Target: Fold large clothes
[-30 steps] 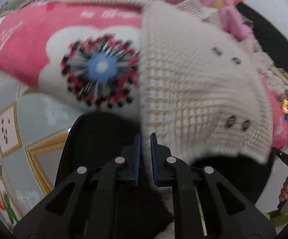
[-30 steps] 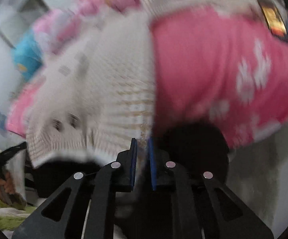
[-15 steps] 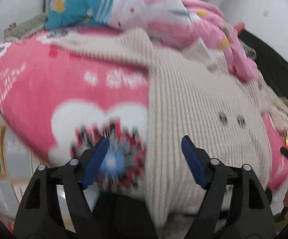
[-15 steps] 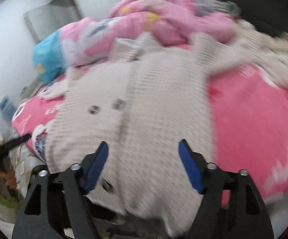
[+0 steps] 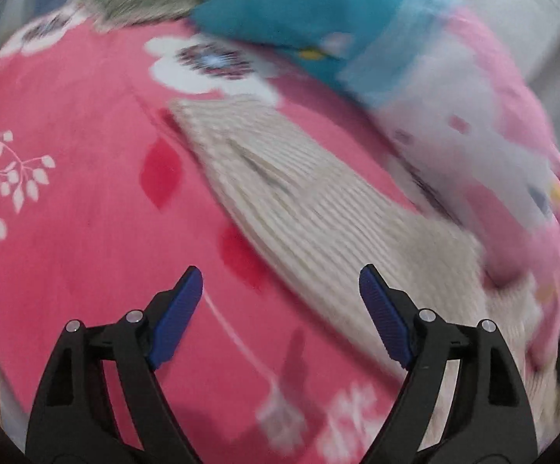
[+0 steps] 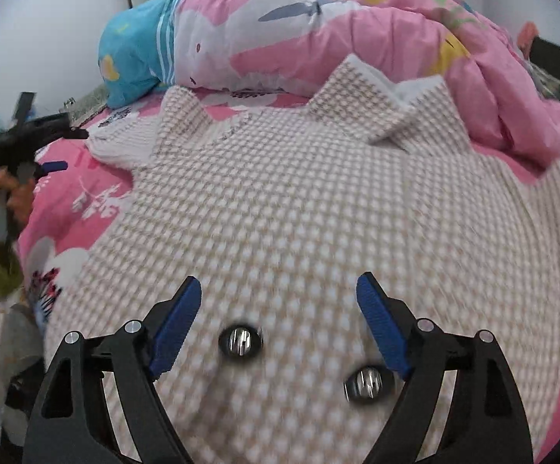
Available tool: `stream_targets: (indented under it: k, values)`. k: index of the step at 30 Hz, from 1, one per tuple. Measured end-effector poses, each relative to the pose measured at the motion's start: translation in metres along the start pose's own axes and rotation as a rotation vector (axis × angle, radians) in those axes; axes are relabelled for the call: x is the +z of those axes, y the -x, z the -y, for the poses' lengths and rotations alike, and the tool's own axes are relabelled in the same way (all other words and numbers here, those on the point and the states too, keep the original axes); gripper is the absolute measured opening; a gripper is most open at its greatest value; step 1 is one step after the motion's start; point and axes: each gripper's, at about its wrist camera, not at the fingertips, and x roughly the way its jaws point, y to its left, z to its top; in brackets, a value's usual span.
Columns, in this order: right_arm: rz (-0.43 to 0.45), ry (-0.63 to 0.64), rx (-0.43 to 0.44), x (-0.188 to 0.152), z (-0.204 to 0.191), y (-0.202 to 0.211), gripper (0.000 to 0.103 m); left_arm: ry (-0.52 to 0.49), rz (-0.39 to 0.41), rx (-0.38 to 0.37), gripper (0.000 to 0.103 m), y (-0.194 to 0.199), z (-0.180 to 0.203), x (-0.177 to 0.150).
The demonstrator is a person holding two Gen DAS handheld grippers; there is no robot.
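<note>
While coat lies spread on bed, unfolded, left gripper and right gripper fingers apart, empty; sleeve at 12 o'clock; folding all left.

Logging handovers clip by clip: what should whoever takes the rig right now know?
Left tool: open, empty, above the pink flowered blanket beside the jacket's ribbed sleeve.
Right tool: open, empty, over the cream houndstooth knit jacket near its two metal buttons.
Done: jacket lies spread flat, collar toward the pink and blue quilt.
Left: no fold visible yet; probably sleeves inward, then body.
</note>
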Motion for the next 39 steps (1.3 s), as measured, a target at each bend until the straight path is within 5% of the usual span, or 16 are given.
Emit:
stream_targets:
  k: [3, 7, 10, 12, 15, 17, 21, 24, 29, 31, 33, 39]
  values:
    - [-0.003, 0.028, 0.007, 0.006, -0.005, -0.016, 0.067, 0.101, -0.012, 0.042, 0.065, -0.034, -0.023, 0.033]
    - [-0.063, 0.065, -0.001, 0.003, -0.012, -0.042, 0.048, 0.124, -0.014, 0.086, 0.036, -0.054, -0.035, 0.046]
    - [-0.074, 0.071, 0.015, 0.002, -0.013, -0.044, 0.039, 0.023, 0.037, 0.130, 0.007, -0.043, -0.020, 0.050]
    - [-0.075, 0.057, 0.023, 0.002, -0.011, -0.043, 0.037, -0.062, 0.104, 0.165, 0.004, -0.022, 0.001, 0.046]
    - [-0.074, 0.019, 0.045, 0.004, -0.005, -0.037, 0.036, -0.259, 0.261, 0.131, 0.004, 0.037, 0.057, 0.028]
    - [-0.055, -0.013, 0.062, 0.005, -0.001, -0.025, 0.036, -0.407, 0.329, 0.032, 0.004, 0.084, 0.107, 0.002]
    - [-0.001, -0.089, 0.051, -0.005, 0.018, 0.018, 0.036, -0.634, 0.344, -0.159, 0.004, 0.143, 0.189, -0.060]
    - [0.019, -0.142, 0.021, -0.017, 0.036, 0.046, 0.036, -0.765, 0.248, -0.319, 0.004, 0.160, 0.238, -0.126]
    - [0.000, -0.208, -0.045, -0.048, 0.069, 0.081, 0.036, -0.809, -0.010, -0.430, 0.006, 0.114, 0.260, -0.216]
    - [-0.039, -0.239, -0.052, -0.059, 0.082, 0.085, 0.037, -0.786, -0.136, -0.404, 0.032, 0.076, 0.250, -0.245]
    - [-0.071, -0.279, -0.025, -0.065, 0.097, 0.087, 0.037, -0.746, -0.201, -0.359, 0.037, 0.055, 0.231, -0.262]
    - [-0.072, -0.362, 0.110, -0.040, 0.114, 0.075, 0.048, -0.701, -0.140, -0.326, 0.055, 0.067, 0.197, -0.262]
